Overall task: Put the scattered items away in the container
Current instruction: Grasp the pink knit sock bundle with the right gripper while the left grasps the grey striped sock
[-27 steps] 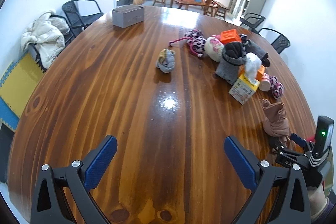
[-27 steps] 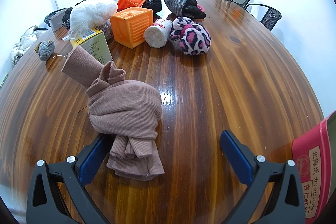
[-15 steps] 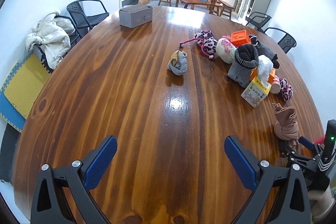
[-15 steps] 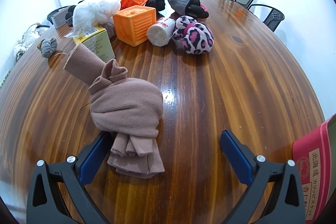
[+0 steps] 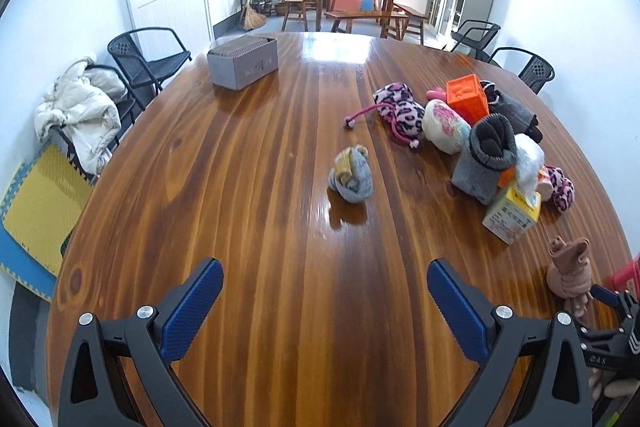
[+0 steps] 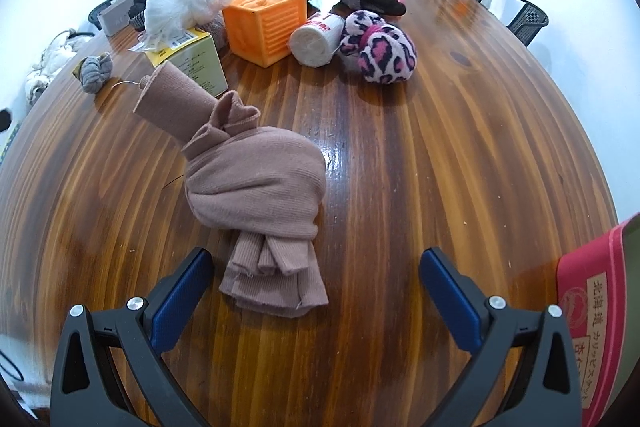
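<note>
1. While the right gripper point(image 6: 316, 291) gapes wide around the pink knotted sock's point(image 6: 256, 187) tail, only its view shows the red container point(image 6: 600, 315).
2. Its label reads 北海道.
3. Left gripper point(image 5: 324, 303) spread wide, empty.

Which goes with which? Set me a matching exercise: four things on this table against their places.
Things
1. brown sock bundle
2. grey sock ball
3. yellow-green carton
4. grey box

Places
A. far end of the table, apart from the pile
B. under a white plastic bag
C. just ahead of the open right gripper
D. alone at mid-table, left of the pile

Pairs: 1-C, 2-D, 3-B, 4-A
</note>
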Available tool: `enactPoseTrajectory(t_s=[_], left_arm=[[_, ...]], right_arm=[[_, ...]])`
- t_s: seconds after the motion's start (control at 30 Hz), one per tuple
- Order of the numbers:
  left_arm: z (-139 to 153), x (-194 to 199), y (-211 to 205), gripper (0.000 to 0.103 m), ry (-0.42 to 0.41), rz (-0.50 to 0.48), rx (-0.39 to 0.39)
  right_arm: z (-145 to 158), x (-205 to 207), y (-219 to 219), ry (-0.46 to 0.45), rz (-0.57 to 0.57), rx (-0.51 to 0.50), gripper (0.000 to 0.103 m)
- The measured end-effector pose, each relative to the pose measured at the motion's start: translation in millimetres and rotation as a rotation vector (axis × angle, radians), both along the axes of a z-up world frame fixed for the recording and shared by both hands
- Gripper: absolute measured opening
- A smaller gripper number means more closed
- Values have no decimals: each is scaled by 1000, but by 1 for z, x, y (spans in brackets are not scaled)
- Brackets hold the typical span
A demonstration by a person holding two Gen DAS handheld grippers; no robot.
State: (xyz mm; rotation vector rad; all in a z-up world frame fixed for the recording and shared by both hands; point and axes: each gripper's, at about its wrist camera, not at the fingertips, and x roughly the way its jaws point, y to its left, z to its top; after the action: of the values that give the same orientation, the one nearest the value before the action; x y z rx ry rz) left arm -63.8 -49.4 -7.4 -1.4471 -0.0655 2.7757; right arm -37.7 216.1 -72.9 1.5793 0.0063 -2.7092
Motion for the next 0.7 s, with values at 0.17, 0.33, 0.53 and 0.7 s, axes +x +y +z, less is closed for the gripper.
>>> enactPoseTrajectory(t_s=[0.17, 0.33, 0.53, 0.7], left_arm=[[-8, -37, 5, 103, 18, -32, -8], [-22, -70, 15, 103, 14, -54, 4], [-38, -104, 16, 103, -32, -20, 9], [-50, -121, 19, 91, -73, -28, 53]], right_arm=[[2, 5, -2, -12, -55, 4, 103], [8, 7, -7, -31, -105, 22, 93], [27, 15, -11, -1, -116, -2, 93], [44, 23, -8, 22, -153, -40, 93]])
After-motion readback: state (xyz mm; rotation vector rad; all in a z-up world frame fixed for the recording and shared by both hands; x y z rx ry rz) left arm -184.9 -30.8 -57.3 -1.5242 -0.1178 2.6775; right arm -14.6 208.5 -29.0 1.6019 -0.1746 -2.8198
